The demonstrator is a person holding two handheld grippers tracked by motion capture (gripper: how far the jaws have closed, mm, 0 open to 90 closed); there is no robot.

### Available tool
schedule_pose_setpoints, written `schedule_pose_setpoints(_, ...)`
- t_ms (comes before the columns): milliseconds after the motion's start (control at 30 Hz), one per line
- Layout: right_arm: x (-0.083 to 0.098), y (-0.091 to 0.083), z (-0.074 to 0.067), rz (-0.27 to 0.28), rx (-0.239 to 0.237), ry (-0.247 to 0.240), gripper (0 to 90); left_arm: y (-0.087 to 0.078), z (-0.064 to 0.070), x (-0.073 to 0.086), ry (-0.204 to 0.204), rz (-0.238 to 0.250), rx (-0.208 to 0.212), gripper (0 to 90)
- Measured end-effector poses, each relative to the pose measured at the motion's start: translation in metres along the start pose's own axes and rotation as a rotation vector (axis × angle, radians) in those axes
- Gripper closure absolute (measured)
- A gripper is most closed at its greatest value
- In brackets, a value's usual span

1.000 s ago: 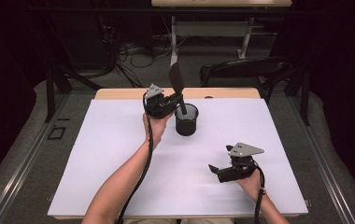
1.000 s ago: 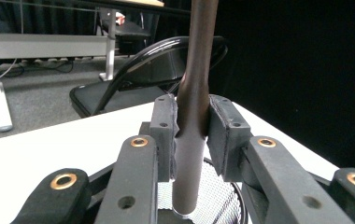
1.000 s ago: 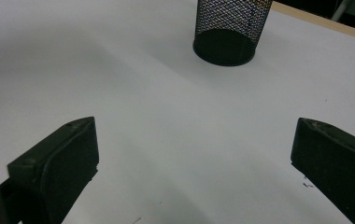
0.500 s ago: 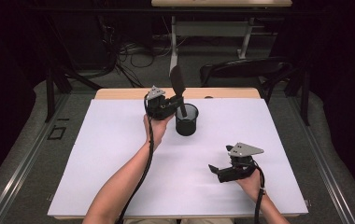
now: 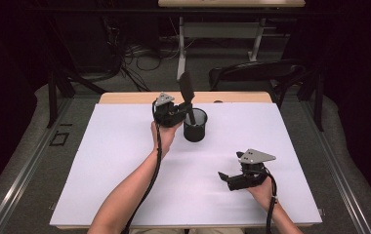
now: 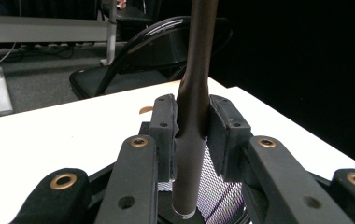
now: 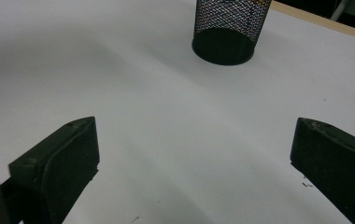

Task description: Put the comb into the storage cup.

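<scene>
Left gripper view has the left gripper (image 6: 192,135) with jaws clamped on an upright dark spatula (image 6: 194,93), handle end inside the mesh cup (image 5: 195,125); right gripper (image 5: 236,179), jaws wide, rests well apart from the cup

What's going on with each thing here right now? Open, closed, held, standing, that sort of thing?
Left hand-held gripper: shut on the dark utensil's handle, over the cup.
Right hand-held gripper: open, holds nothing, low over the table.
Dark utensil: upright, lower end inside the mesh cup, broad end up.
Mesh cup: upright on the table.
Table: white cover lies flat.
Chair: stands beyond the table, unoccupied.
</scene>
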State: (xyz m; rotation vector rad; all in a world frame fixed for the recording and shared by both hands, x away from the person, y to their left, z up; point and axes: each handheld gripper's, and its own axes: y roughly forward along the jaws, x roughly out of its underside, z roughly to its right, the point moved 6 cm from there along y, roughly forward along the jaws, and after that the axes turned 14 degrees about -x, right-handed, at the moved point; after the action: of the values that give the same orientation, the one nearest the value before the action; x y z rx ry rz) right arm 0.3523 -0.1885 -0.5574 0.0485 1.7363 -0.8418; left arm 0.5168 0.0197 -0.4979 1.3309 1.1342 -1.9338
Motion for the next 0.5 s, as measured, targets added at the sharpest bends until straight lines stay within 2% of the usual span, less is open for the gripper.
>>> schedule_pose_setpoints(500,0.0004,0.0010,-0.0003,-0.001,-0.002,0.005,0.9,0.0049,-0.0008,0.0099,0.014,-0.038,-0.005,72.6)
